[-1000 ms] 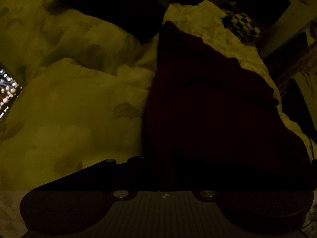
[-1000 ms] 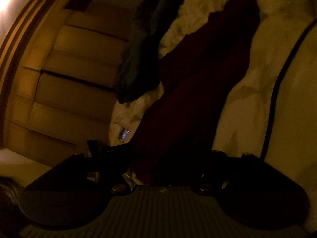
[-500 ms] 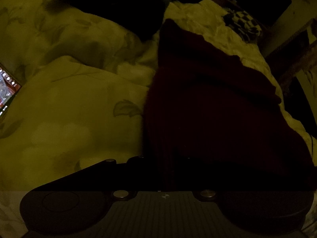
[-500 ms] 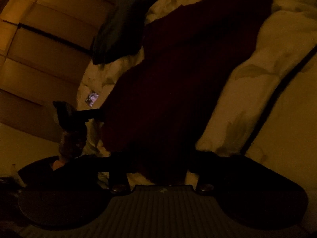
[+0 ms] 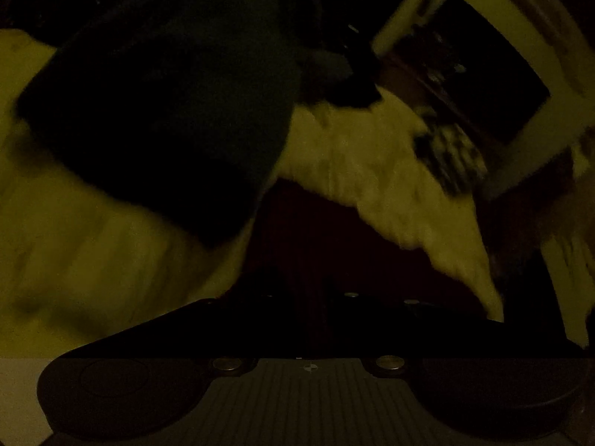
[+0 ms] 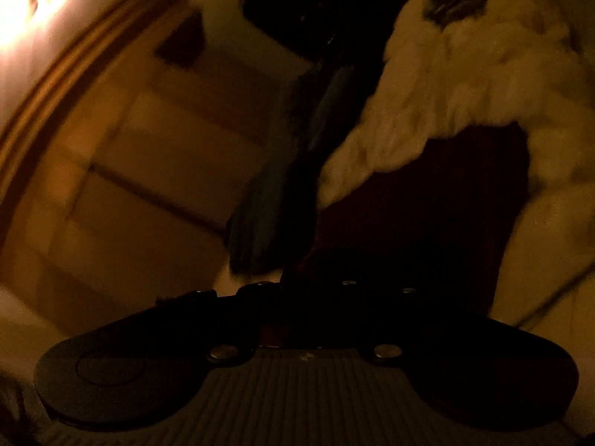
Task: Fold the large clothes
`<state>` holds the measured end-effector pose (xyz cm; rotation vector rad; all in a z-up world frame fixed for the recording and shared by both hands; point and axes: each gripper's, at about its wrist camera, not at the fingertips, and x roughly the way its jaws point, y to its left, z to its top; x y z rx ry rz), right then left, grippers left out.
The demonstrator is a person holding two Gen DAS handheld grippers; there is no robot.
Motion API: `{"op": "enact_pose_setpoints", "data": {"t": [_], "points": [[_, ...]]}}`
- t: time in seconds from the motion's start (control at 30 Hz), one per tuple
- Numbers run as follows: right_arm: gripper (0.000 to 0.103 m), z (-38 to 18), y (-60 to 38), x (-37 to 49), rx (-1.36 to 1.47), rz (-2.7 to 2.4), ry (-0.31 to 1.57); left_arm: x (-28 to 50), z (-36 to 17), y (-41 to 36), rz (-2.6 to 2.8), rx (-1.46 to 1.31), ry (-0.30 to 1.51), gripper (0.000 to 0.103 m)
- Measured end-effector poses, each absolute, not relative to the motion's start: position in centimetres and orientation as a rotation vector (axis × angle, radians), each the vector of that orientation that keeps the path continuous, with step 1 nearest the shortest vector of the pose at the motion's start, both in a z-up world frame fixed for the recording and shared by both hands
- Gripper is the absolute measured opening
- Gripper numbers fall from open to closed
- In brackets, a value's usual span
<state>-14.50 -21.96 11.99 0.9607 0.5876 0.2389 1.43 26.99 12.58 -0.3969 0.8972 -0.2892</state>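
The room is very dim and both views are blurred. A dark red garment (image 5: 334,245) lies on a pale floral duvet (image 5: 93,245). In the left wrist view it runs right up into my left gripper (image 5: 308,297), whose jaws look shut on its near edge. In the right wrist view the same dark red garment (image 6: 438,215) lies on the duvet (image 6: 483,74) and reaches into my right gripper (image 6: 316,290), which looks shut on it. The fingertips are lost in the dark.
A large dark green garment (image 5: 178,111) lies on the duvet beyond the red one; it also shows in the right wrist view (image 6: 282,193). A checkered cloth (image 5: 450,156) sits near the bed's far edge. Wooden panelled furniture (image 6: 130,186) stands beside the bed.
Both grippers have swept forward along the bed with the red garment's edge. Much less of the red garment shows now and the dark green garment is much closer.
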Motion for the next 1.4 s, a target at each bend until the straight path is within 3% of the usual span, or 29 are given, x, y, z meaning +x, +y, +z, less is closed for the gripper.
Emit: {"op": "enact_pose_setpoints", "data": {"t": [0.2, 0.3, 0.37, 0.47, 0.53, 0.63, 0.73, 0.87, 1.07, 1.13, 1.2, 1.3, 1.4], "points": [[0.014, 5.7, -30.3, -6.9, 1.22, -0.07, 0.533, 12.2, 9.3, 21.0, -0.012, -0.351, 0.884, 0.06], [0.022, 0.4, -33.1, -3.8, 1.318, -0.172, 0.606, 16.0, 5.3, 18.2, 0.068, -0.276, 0.982, 0.084], [0.016, -1.8, -33.4, -3.4, 1.239, -0.238, 0.613, 16.4, 4.2, 16.4, 0.073, -0.19, 0.986, 0.1], [0.018, -2.8, -32.4, -4.4, 1.21, -0.17, 0.523, 15.7, 4.0, 14.9, 0.021, -0.112, 0.919, 0.103], [0.027, -2.1, -32.4, -4.9, 1.183, -0.171, 0.499, 15.4, 4.1, 14.5, 0.011, -0.079, 0.898, 0.103], [0.062, 1.5, -31.0, -5.8, 0.94, -0.242, 0.451, 14.0, 4.8, 14.2, 0.039, -0.056, 0.851, 0.103], [0.062, 5.7, -27.5, -6.7, 0.599, -0.232, 0.382, 11.2, 6.4, 13.8, 0.024, -0.014, 0.744, 0.103], [0.062, 8.0, -23.0, -6.9, 0.443, 0.019, 0.38, 5.6, 8.2, 13.5, -0.101, 0.059, 0.589, 0.103], [0.057, 7.1, -13.9, -4.9, 0.156, 0.401, 0.587, -0.9, 6.0, 12.3, -0.349, 0.092, 0.618, 0.103], [0.052, 5.6, -11.2, -4.1, 0.066, 0.434, 0.684, -1.6, 4.2, 12.0, -0.341, 0.078, 0.645, 0.103], [0.04, 4.0, -9.5, -3.4, 0.01, 0.471, 0.763, -1.2, 2.2, 11.7, -0.343, 0.072, 0.706, 0.103], [0.038, 2.4, -9.1, -2.3, -0.031, 0.428, 0.822, -0.6, 0.7, 12.0, -0.321, 0.071, 0.722, 0.103], [0.02, 1.7, -9.4, -0.8, -0.051, 0.365, 0.849, -0.4, 0.5, 12.3, -0.327, 0.052, 0.715, 0.103]]}}
